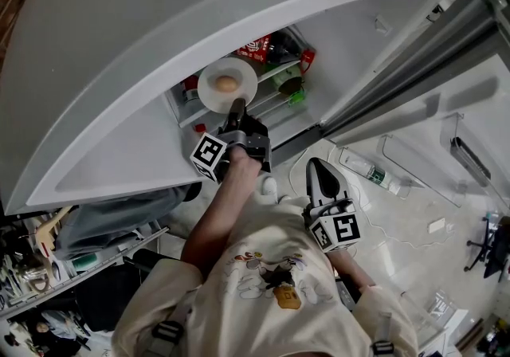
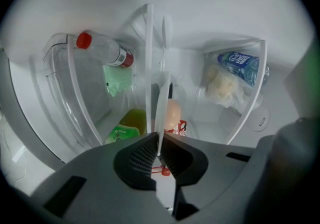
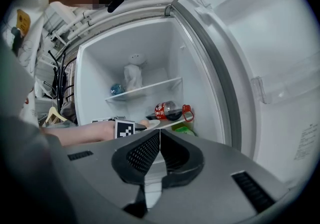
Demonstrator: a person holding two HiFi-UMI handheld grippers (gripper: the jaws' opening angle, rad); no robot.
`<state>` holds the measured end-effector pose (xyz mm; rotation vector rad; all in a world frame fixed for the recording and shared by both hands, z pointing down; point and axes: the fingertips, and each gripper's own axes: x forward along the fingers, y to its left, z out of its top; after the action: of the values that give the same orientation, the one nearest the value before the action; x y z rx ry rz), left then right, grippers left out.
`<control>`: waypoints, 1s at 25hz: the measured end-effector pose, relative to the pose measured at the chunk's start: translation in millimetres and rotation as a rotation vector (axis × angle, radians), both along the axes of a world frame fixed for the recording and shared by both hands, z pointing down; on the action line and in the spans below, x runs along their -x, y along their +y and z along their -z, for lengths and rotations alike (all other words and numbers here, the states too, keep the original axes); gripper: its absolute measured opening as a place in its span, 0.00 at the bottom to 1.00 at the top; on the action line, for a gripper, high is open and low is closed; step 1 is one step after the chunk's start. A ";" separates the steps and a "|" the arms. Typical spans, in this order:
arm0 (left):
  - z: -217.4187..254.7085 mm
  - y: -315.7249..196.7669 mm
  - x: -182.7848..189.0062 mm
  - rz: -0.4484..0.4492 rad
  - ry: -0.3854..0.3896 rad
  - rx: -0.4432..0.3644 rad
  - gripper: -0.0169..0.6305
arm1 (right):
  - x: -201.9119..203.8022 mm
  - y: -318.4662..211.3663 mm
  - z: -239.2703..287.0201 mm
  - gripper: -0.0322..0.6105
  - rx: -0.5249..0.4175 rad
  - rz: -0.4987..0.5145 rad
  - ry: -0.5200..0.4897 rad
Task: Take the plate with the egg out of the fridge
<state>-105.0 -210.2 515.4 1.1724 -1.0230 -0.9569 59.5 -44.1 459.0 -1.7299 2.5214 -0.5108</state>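
Grey fingers of the right gripper point(image 3: 160, 135) were pressed together on nothing. It was held back near my body, well short of the fridge point(image 1: 358, 37). I judged it was parked there to stay out of the other arm's way, since one grip seemed enough for a light plate.

Further out, the left gripper point(image 2: 158, 152) reached into the open fridge. Its fingers were nearly closed, pinching the near rim of the white plate point(image 1: 209, 88). The rim ran thin between the ribbed pads, so I read the narrow gap as the plate's own thickness.

The plate sat over the front of the lower shelf point(image 3: 174, 122). I could not tell whether it rested there or was already lifted clear. I took the near rim as the sensible hold, being the closest part to the door and well apart from the egg point(image 1: 227, 84) in the plate's middle. Kept near level, the egg should not roll, in my judgement.

I counted one plate and one egg. Behind them on the same shelf lay one cola bottle point(image 3: 167, 110) on its side, likely too tall to stand. Beside it were green packs point(image 1: 292, 86), two as far as I could tell. Farthest back, the upper shelf point(image 3: 145, 88) carried one white object point(image 3: 134, 75) and one blue round thing point(image 3: 116, 89).
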 end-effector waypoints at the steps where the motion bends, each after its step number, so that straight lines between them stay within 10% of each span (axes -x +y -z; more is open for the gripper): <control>1: 0.8 0.9 -1.3 -0.002 0.001 0.000 0.06 | -0.6 0.2 0.0 0.06 0.001 0.000 0.000; 25: 22.5 29.5 -27.7 -0.060 0.037 -0.021 0.06 | -1.2 0.2 2.3 0.06 -0.001 0.037 0.001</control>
<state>-77.3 -180.7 492.9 1.1925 -0.9452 -0.9403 60.7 -43.8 456.7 -1.6862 2.5590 -0.5105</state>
